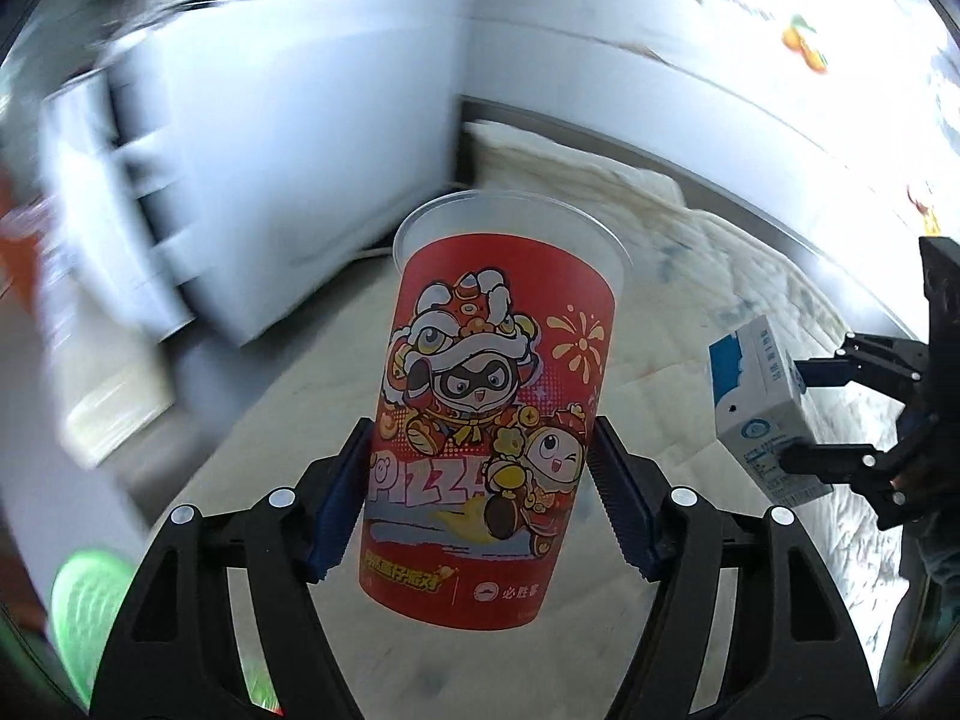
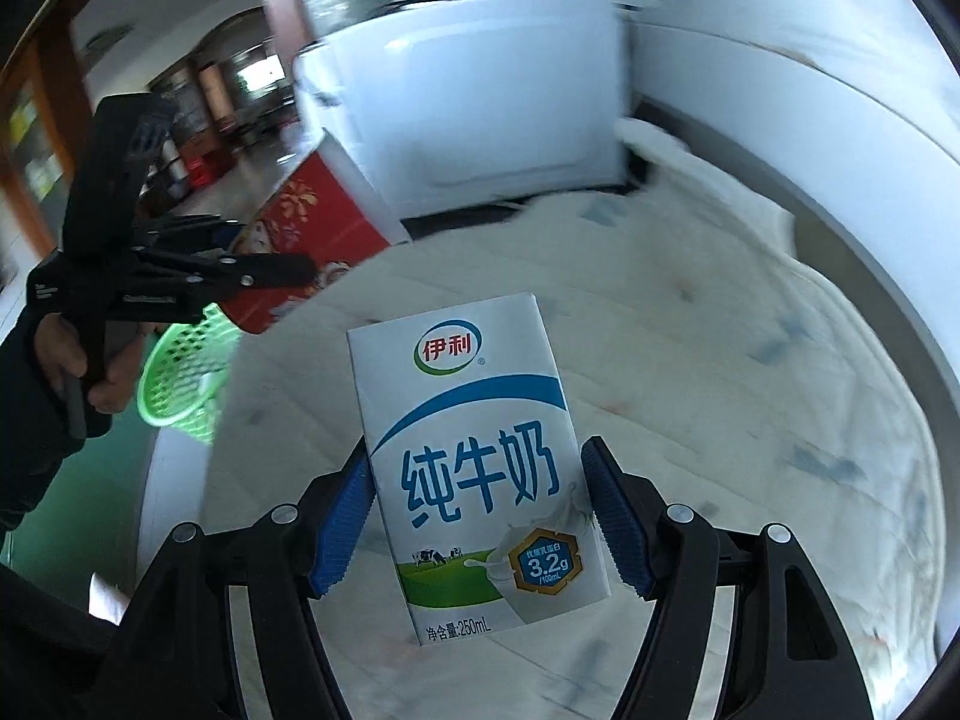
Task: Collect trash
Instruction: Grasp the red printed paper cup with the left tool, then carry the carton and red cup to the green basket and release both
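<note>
Legible markings noted on two items only. The red cup (image 1: pixel 486 414) carries the word "PIZZA" in large pale letters across its lower half, the last letter partly covered by a cartoon figure; below it runs a yellow line of Chinese characters too stylised to read with certainty, and beside a small logo the characters "必胜客". The milk carton (image 2: pixel 474 468) bears the brand "伊利" in its oval emblem, "纯牛奶" in large blue characters, a badge reading "3.2g" over "/100mL", and "净含量:250mL" at the foot.
</note>
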The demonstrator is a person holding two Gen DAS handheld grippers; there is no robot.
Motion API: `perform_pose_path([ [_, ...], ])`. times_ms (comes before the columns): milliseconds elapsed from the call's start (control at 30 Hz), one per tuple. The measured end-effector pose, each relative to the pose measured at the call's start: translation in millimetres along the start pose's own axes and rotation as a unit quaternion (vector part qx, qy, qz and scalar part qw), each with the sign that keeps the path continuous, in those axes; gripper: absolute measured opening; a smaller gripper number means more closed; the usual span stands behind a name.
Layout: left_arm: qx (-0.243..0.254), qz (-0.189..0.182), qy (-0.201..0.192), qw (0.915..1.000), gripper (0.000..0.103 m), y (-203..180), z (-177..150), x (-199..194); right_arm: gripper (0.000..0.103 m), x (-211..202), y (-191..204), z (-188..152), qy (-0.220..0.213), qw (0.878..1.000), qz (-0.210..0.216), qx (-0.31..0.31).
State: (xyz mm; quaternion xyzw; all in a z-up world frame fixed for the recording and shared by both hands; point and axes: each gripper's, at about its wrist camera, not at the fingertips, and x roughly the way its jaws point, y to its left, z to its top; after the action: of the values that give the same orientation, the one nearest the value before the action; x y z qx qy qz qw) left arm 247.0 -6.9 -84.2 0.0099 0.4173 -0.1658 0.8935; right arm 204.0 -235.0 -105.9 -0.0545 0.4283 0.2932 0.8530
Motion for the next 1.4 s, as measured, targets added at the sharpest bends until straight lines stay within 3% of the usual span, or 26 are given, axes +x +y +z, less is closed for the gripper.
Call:
perform_pose_path([
  [200, -0.066, 0.074, -0.026, 0.9947, 0.069, 69.5, -47.7, -76.9, 0.066, 27.7, 68.0, 26.1, 0.001, 0.997, 0.062, -0.043],
  [333, -0.115, 0.126, -0.031, 0.9849, 0.069, 119.9, -86.1, -114.7, 0.066, 54.0, 127.3, 45.9, 0.007, 0.992, 0.108, -0.070],
  [600, -0.197, 0.197, -0.005, 0.9605, 0.069, 207.7, -152.8, -136.1, 0.066, 125.3, 231.7, 85.6, 0.034, 0.982, 0.163, -0.093],
  [800, -0.263, 0.212, 0.014, 0.9411, 0.069, 260.2, -195.0, -131.0, 0.066, 183.7, 293.0, 110.1, 0.059, 0.980, 0.164, -0.097],
  [1033, -0.296, 0.216, 0.033, 0.9297, 0.070, 285.8, -211.8, -113.3, 0.067, 245.6, 338.4, 119.5, 0.087, 0.981, 0.161, -0.070],
  [1400, -0.321, 0.221, 0.037, 0.9203, 0.071, 292.8, -226.8, -115.9, 0.072, 248.1, 349.7, 118.2, 0.080, 0.981, 0.161, -0.068],
])
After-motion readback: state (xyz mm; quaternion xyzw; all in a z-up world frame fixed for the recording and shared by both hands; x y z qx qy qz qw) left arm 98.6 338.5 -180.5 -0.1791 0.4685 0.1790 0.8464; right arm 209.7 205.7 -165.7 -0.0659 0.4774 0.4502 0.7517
